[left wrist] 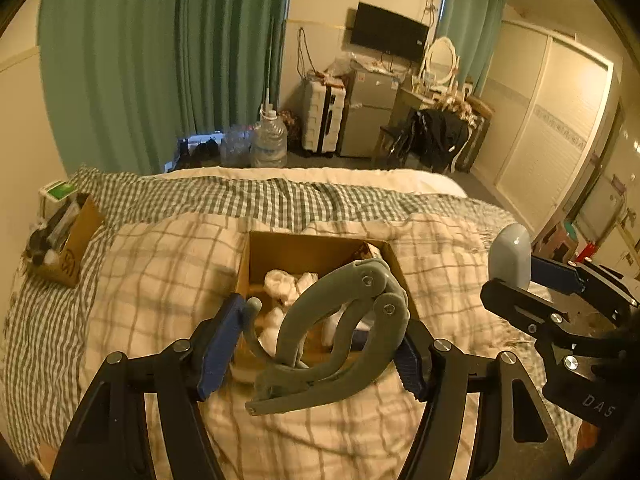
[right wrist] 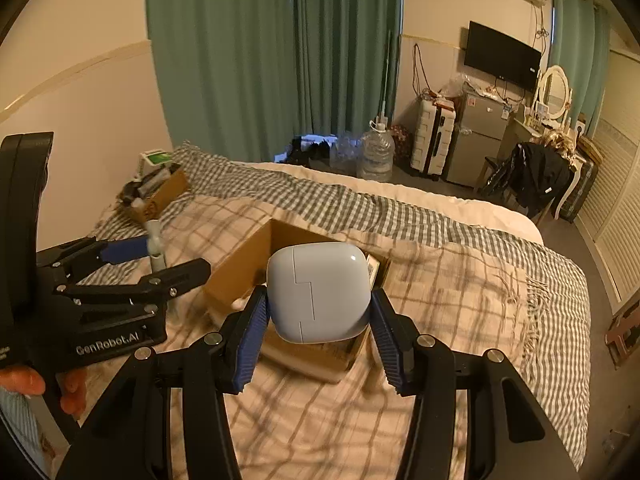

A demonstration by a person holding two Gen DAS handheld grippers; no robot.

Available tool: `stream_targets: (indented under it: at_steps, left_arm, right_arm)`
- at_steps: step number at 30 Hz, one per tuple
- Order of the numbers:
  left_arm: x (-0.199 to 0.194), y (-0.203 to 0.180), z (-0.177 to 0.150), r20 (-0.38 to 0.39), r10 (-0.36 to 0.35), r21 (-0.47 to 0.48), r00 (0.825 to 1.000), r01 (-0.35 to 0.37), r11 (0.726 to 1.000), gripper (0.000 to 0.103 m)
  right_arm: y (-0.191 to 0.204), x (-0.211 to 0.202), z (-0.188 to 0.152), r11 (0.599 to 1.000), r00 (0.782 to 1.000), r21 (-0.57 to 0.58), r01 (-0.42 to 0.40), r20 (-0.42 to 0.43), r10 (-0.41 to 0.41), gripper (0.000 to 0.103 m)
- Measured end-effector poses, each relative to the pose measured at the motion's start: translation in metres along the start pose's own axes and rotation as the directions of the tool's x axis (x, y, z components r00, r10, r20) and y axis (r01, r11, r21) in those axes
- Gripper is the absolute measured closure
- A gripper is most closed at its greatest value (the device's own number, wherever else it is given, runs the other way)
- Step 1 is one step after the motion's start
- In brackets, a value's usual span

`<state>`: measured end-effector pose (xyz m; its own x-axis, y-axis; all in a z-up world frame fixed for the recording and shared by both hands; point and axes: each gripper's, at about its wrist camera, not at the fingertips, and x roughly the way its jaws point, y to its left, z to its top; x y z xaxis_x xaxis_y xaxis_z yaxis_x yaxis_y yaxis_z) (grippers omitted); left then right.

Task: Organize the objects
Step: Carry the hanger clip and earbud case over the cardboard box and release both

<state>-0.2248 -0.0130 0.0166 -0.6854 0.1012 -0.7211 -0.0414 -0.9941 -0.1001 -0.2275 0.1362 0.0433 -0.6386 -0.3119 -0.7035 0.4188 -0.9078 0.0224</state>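
Observation:
My left gripper point(left wrist: 316, 344) is shut on a grey plastic clamp-like tool point(left wrist: 340, 328) and holds it above an open cardboard box point(left wrist: 280, 252) on the bed. White wrapped items point(left wrist: 286, 284) lie in the box. My right gripper point(right wrist: 318, 330) is shut on a white rounded case point(right wrist: 318, 292) with a stepped seam, above the same box point(right wrist: 240, 268). In the left wrist view the right gripper point(left wrist: 524, 280) with the case point(left wrist: 512, 256) is to the right. In the right wrist view the left gripper point(right wrist: 160, 256) is to the left.
A plaid blanket point(left wrist: 160, 272) covers the bed. A second cardboard box point(left wrist: 68, 240) with items sits at the bed's far left by the wall. Beyond the bed are green curtains point(left wrist: 160, 60), a water jug point(left wrist: 269, 138), a suitcase, a small fridge and a chair with clothes.

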Motion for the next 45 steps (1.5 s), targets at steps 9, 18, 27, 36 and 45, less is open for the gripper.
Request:
stream_targets:
  at_steps: [9, 18, 27, 36, 45]
  left_arm:
    - [0.101, -0.002, 0.031, -0.090, 0.012, 0.030, 0.996, -0.009, 1.000, 0.034]
    - [0.135, 0.013, 0.026, -0.120, -0.014, 0.037, 0.993, 0.019, 0.999, 0.033]
    - [0.078, 0.008, 0.028, -0.001, 0.041, 0.062, 0.999, -0.041, 0.997, 0.005]
    - [-0.036, -0.005, 0.041, 0.118, 0.041, 0.064, 0.992, -0.048, 0.997, 0.000]
    - [-0.142, -0.008, 0.012, 0.251, 0.085, 0.040, 0.964, -0.098, 0.994, 0.000]
  right_arm:
    - [-0.035, 0.107, 0.009, 0.999, 0.995, 0.048, -0.025, -0.095, 0.030, 0.053]
    - [-0.043, 0.145, -0.001, 0.994, 0.993, 0.088, -0.059, -0.095, 0.067, 0.053]
    - [-0.048, 0.075, 0.012, 0.994, 1.000, 0.108, 0.018, 0.001, -0.019, 0.015]
    - [-0.038, -0.038, 0.023, 0.987, 0.984, 0.111, 0.114, 0.127, -0.127, 0.000]
    - [-0.024, -0.136, -0.007, 0.976, 0.956, 0.122, 0.181, 0.213, -0.204, 0.000]
